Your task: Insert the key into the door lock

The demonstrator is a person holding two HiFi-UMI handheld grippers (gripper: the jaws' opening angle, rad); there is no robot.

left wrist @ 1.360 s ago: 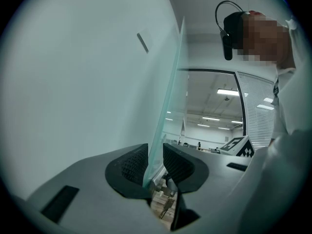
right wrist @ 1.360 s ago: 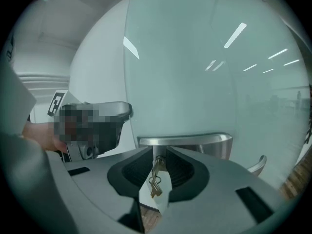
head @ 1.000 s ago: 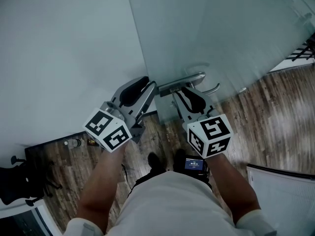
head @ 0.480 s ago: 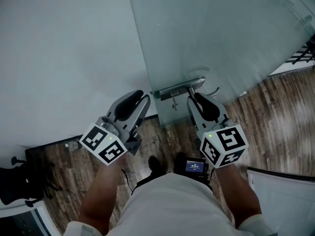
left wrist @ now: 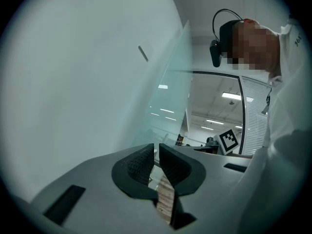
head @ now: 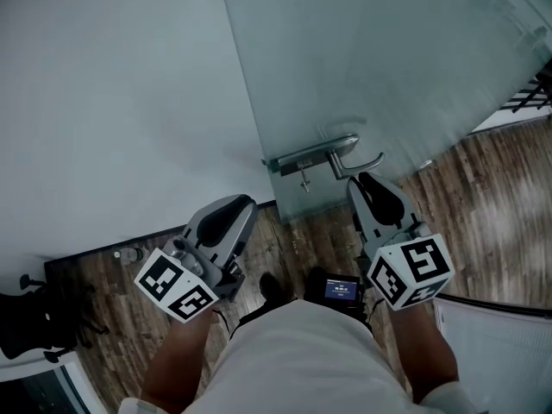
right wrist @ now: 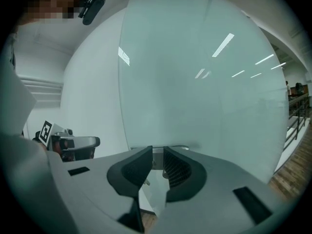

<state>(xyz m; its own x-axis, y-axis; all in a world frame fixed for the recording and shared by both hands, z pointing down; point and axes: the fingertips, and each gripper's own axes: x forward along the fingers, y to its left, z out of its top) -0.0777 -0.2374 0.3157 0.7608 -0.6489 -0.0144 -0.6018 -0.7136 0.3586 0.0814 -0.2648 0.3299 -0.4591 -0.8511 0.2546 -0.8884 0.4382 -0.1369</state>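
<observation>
The left hand-held gripper [left wrist: 156, 155] has just been closing its jaws; they stand a narrow gap apart, empty. The right hand-held gripper [right wrist: 157, 158] is slightly apart too, empty, near the handle [head: 332, 152]. The key [head: 304, 182] hangs in the lock just under it, by the door's [head: 371, 59] left edge.

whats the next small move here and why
Probably just lower both grippers and stop. The key seems to hang from the lock already, and the right gripper is open and empty. The left gripper is empty too; its jaws have just been closing on nothing.
</observation>
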